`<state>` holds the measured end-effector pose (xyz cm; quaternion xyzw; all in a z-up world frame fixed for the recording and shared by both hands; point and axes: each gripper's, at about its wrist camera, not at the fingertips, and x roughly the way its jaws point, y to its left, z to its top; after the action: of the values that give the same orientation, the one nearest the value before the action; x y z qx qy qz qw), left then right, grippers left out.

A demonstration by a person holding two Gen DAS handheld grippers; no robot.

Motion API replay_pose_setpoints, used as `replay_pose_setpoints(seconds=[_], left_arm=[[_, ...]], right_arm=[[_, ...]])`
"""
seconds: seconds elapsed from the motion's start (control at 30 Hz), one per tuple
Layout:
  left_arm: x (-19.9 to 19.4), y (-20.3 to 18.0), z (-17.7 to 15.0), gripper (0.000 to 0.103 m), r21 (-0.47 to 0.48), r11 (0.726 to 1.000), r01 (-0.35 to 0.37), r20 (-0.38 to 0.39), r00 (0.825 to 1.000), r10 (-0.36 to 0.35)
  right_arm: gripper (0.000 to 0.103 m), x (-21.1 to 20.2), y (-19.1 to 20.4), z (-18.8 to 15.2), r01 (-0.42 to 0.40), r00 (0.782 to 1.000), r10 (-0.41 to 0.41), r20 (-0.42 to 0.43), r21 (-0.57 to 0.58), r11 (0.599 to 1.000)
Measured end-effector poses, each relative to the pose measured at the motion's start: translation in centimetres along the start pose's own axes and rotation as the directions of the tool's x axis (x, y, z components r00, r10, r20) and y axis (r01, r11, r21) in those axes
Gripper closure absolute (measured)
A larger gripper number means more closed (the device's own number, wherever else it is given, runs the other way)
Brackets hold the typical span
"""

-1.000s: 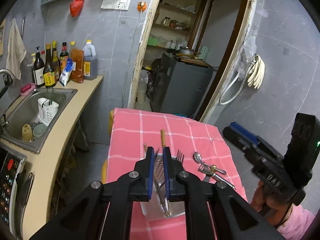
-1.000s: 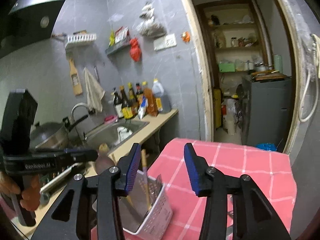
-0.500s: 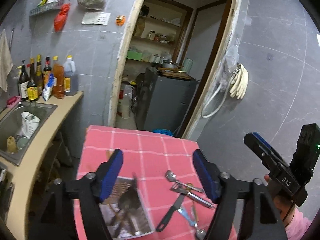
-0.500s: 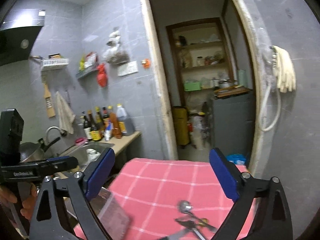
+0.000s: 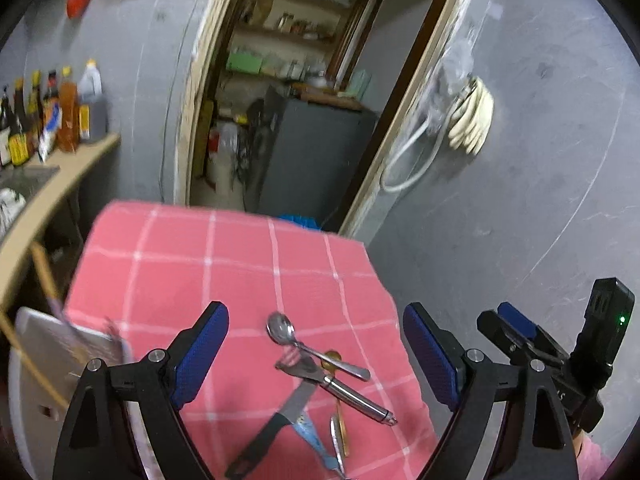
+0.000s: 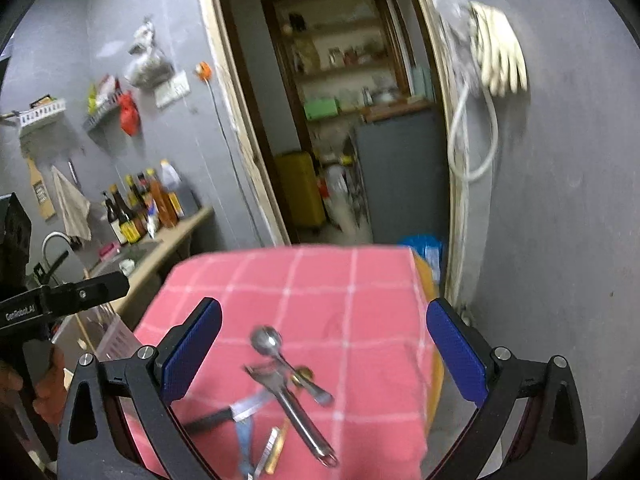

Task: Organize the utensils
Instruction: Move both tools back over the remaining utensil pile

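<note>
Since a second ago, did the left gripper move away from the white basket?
Yes. The left gripper swung right: the white basket, then straight ahead of it, now sits at the left edge, and the spoon lies ahead. Its jaws opened wide.

Both fisheye views are dimly and evenly lit by indoor light, brightest within the doorway shelves and on the pale gloves hanging on the grey wall. Shadows are soft; mild glare marks the spoon. Straight lines bow strongly toward the black circular borders. Motion blur smears the right wrist view, softening the utensils and the checked pink cloth; the left wrist view is sharper, blurring mainly at its left edge.
</note>
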<state>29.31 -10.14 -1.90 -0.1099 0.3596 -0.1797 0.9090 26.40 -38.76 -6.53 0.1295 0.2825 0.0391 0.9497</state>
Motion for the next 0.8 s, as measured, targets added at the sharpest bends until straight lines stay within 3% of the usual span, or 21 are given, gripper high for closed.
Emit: replay_pose_setpoints(seconds=[0.4,0.47,0.53,0.73,0.8], left_arm=[[7.5,1.1,-3.9,0.019,-0.087,0.995,-0.048,-0.17,0.985,0.032],[8.3,1.5,-4.4,0.026,-0.108,0.993,-0.039,-0.201,0.979,0.016],[9.2,1.9,-5.1,0.039,-0.137,0.99,-0.032,-0.229,0.973,-0.001],[11.7,3.9,-7.2,0.054,-0.261,0.965,-0.036,-0.296,0.954,-0.044],[12.3,4.5,-7.6,0.057,-0.3,0.953,-0.038,-0.306,0.95,-0.058]], right_arm=[[0.005,6.6,-3.9,-5.3,-0.083,0.981,0.085,-0.177,0.021,0.996],[0.009,7.8,-3.9,-5.6,-0.105,0.973,0.105,-0.203,0.011,0.994],[0.023,9.0,-3.8,-5.8,-0.13,0.965,0.126,-0.232,0.001,0.992],[0.05,11.8,-2.8,-7.1,-0.195,0.933,0.177,-0.313,-0.028,0.98],[0.053,12.5,-2.8,-7.3,-0.212,0.924,0.192,-0.332,-0.025,0.977]])
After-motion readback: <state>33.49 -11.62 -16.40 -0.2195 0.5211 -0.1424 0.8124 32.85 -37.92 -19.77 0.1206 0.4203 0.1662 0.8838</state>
